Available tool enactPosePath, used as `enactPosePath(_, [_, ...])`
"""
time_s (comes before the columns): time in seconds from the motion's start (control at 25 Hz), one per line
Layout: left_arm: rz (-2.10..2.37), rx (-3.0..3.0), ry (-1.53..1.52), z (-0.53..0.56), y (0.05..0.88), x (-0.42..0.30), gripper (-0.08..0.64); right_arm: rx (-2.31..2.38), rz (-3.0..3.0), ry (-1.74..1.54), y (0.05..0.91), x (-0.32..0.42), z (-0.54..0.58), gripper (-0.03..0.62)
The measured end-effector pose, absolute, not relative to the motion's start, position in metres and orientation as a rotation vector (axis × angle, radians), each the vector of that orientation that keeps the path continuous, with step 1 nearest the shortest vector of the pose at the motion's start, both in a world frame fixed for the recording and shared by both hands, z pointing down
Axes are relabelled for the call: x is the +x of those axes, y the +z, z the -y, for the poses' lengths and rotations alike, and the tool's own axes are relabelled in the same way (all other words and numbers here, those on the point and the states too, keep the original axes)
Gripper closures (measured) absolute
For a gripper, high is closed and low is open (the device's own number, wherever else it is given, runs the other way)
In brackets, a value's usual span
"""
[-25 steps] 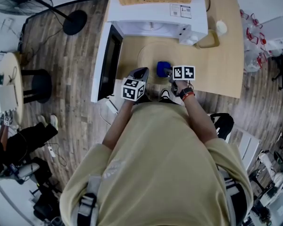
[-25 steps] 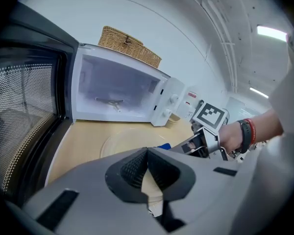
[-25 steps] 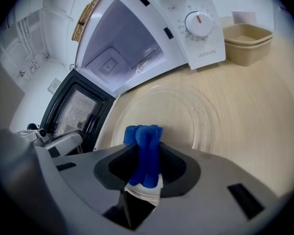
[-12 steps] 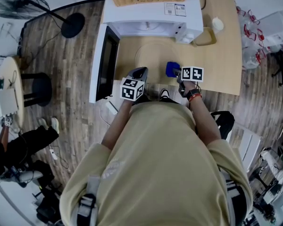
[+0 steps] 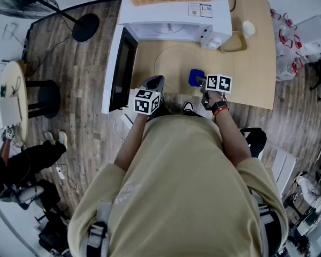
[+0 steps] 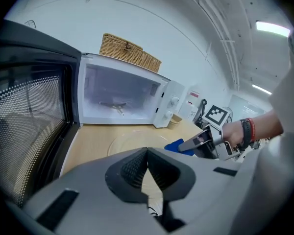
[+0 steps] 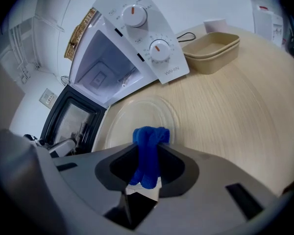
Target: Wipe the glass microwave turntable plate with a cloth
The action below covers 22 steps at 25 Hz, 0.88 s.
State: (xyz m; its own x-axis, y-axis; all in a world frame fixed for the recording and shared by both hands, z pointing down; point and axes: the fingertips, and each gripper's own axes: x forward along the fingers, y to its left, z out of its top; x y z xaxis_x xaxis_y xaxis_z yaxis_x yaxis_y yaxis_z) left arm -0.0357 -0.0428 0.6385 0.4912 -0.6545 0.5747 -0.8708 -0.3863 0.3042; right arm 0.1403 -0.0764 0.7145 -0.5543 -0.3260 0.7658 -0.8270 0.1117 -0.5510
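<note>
Cloth [image 7: 149, 137] gripped at plate's [image 7: 130, 117] edge

Right gripper [image 7: 147, 150] pinched the blue cloth at the glass plate's near rim. The plate lay on the table [image 5: 251, 71] before the open microwave [image 5: 171, 20]. Left gripper [image 6: 147, 154] hung nearby, jaws together, empty.

The left hand-held gripper [image 6: 147, 154] has its jaws pressed together with nothing between them. Beyond it, the glass plate [image 6: 130, 140] lies on the tabletop [image 6: 90, 141] before the open microwave [image 6: 122, 97]. At right, the right hand-held gripper [image 6: 183, 147] pinches a blue cloth [image 6: 175, 145].
</note>
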Motion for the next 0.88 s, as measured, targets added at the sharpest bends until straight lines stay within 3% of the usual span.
enactPosePath(0.56, [1.345, 2.080, 0.444, 0.023, 0.638, -0.070, 0.541, 0.743, 2.115, 1.471, 0.700, -0.001, 0.044, 0.477])
enactPosePath(0.88, [1.362, 2.039, 0.427, 0.016, 0.646, -0.083, 0.541, 0.670, 2.136, 1.462, 0.712, -0.038, 0.041, 0.477])
